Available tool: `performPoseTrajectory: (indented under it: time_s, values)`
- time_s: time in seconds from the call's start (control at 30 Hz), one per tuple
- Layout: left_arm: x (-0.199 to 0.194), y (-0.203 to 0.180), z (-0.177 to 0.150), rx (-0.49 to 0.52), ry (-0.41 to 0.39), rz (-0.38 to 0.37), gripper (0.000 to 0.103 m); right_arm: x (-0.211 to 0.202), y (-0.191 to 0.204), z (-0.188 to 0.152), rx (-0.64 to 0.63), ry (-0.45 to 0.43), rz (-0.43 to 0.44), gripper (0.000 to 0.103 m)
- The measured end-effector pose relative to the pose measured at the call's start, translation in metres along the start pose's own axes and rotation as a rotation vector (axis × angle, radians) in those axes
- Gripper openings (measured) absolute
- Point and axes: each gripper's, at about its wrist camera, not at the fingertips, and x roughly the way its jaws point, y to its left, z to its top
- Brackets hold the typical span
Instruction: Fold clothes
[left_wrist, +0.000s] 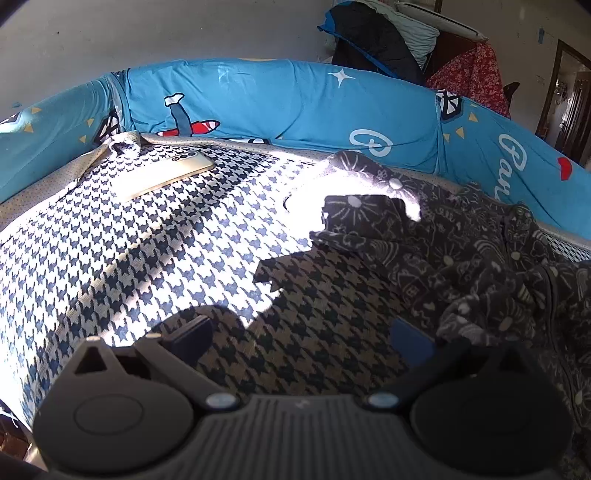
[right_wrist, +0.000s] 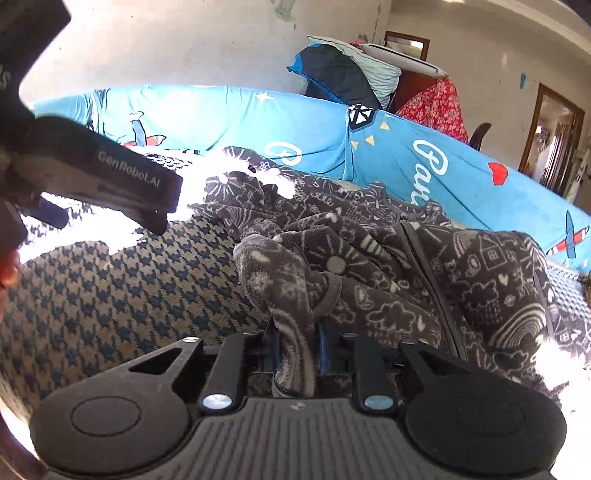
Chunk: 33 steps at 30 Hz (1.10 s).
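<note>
1. On the houndstooth cover (left_wrist: 110, 251) of the bed lies a dark fleece garment (right_wrist: 388, 266) with pale doodle prints, crumpled in a heap toward the right side and against the blue cartoon-print bolster (left_wrist: 295, 107) that runs along the far edge.
2. Right gripper (right_wrist: 295, 354): its blue-padded fingers are closed narrow on a fold of the garment, a strip of fleece running down between them toward the camera.
3. Left gripper (left_wrist: 301, 341): its fingers stand wide apart over bare cover, holding nothing; the right finger sits just beside the garment's near edge, and it is hard to tell whether it touches the cloth.
4. From the right wrist view, the left gripper appears at upper left as a dark body with white lettering, hovering above the cover, left of the garment.
5. Strong sunlight washes out the garment's far-left part and a band of the cover.
6. A pale phone (left_wrist: 166, 177) lies flat on the cover at the far left, well apart from the garment.
7. Behind the bolster, piled bedding and a red floral cloth (right_wrist: 436, 107) rest against the wall.
</note>
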Motion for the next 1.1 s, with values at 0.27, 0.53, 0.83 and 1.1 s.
performPoseTrajectory:
  time_s: [0.27, 0.53, 0.83, 1.1]
  values:
    - [-0.014, 0.019, 0.010, -0.059, -0.073, 0.038, 0.103, -0.050, 0.003, 0.008, 0.077, 0.016, 0.188, 0.018]
    - [-0.023, 0.041, 0.015, -0.086, -0.125, 0.109, 0.103, -0.067, 0.041, 0.009, 0.021, 0.005, 0.372, 0.018]
    - [-0.023, 0.015, 0.004, 0.022, -0.106, 0.035, 0.103, -0.074, 0.062, -0.003, -0.119, -0.021, 0.438, 0.031]
    - [-0.018, -0.024, -0.016, 0.146, -0.065, -0.036, 0.103, -0.071, 0.024, -0.019, -0.018, 0.020, 0.245, 0.035]
